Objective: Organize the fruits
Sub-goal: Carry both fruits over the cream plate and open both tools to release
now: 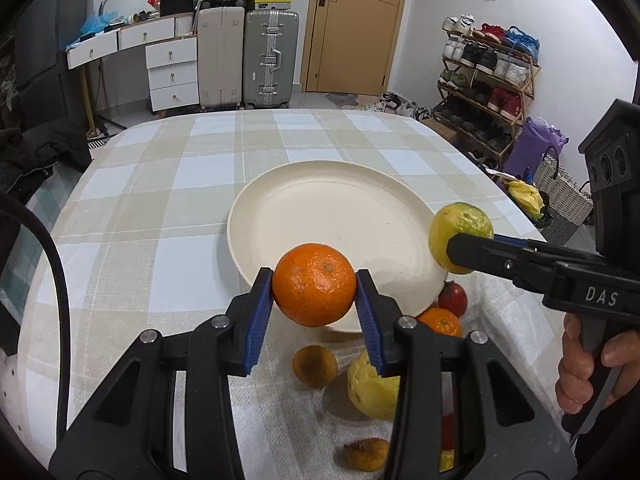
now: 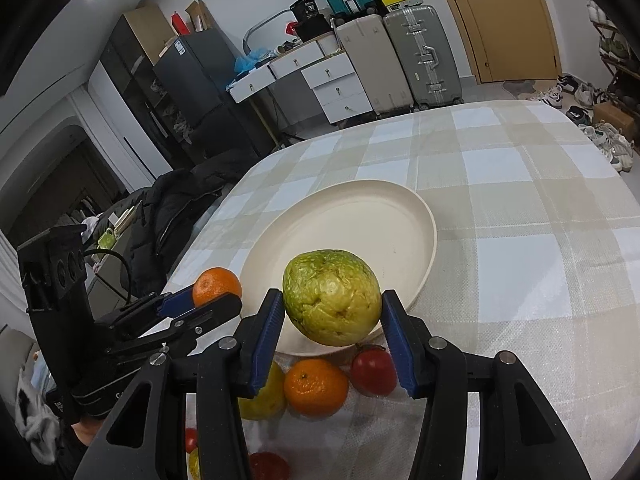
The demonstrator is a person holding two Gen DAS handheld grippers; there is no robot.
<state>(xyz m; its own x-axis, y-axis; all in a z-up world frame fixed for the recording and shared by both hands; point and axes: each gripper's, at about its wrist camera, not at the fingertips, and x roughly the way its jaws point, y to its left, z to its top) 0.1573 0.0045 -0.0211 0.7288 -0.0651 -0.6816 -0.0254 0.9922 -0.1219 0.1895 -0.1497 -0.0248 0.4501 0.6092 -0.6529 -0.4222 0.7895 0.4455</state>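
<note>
Fruits: shrivelled orange one (image 1: 314, 365) in left wrist view only

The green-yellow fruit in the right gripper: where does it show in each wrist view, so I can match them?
Left wrist view: the green-yellow fruit is at the right, just past the plate's right rim, with the right gripper reaching in from the right edge.
Right wrist view: it sits low in the centre, between the blue pads, over the plate's near rim.
Shared landmark: the cream plate.
</note>
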